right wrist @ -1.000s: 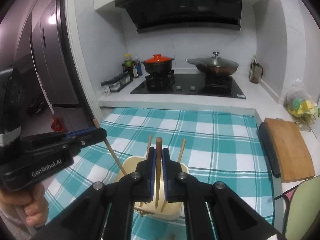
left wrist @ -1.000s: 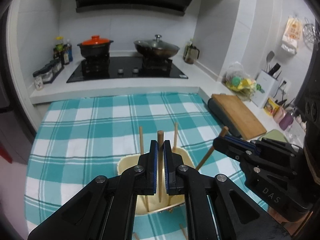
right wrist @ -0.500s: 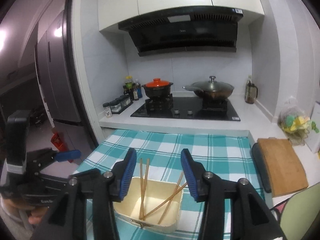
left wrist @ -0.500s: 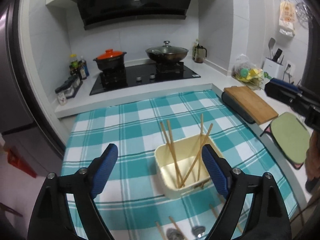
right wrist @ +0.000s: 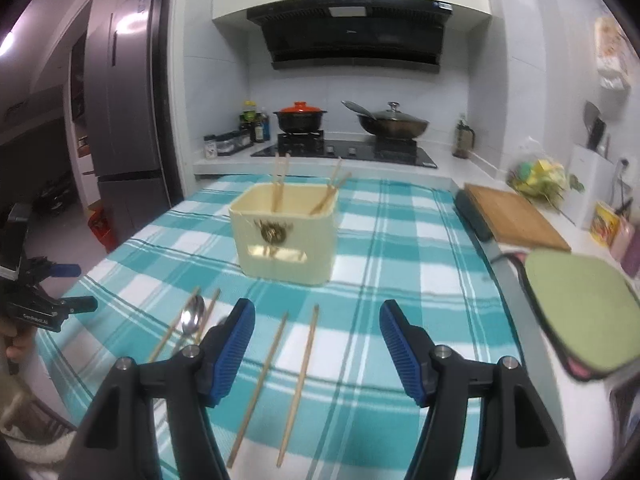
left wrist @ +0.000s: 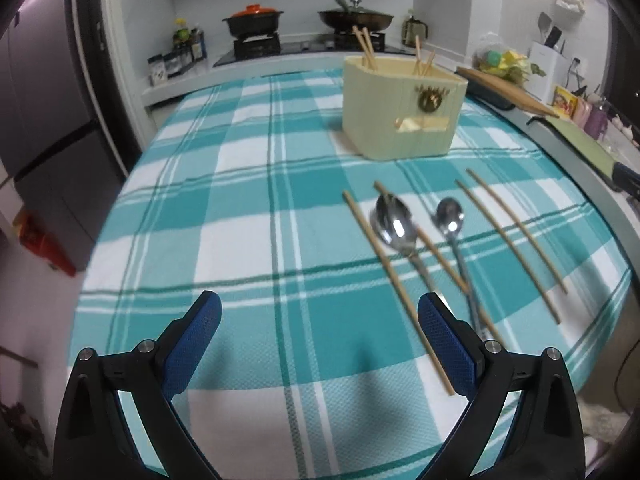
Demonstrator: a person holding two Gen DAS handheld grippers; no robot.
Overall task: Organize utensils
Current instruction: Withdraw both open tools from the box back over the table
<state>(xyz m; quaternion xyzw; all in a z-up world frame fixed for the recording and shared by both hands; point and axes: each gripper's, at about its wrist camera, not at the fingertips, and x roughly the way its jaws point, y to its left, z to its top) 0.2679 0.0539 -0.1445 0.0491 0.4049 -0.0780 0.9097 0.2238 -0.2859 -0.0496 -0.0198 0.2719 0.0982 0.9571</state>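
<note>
left hand-held gripper spread | chopsticks near cloth edge

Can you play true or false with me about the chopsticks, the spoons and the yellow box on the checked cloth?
1. Both grippers are open and hold nothing. True: the left gripper and the right gripper each have their jaws spread wide over the cloth.
2. The box has no chopsticks in it. False: four chopsticks stand in it, two on each side.
3. Two spoons lie on the cloth. True: a big one and a small one, side by side.
4. The spoons lie behind the box. False: they lie in front of it, nearer the grippers.
5. Loose chopsticks lie on the cloth. True.
</note>
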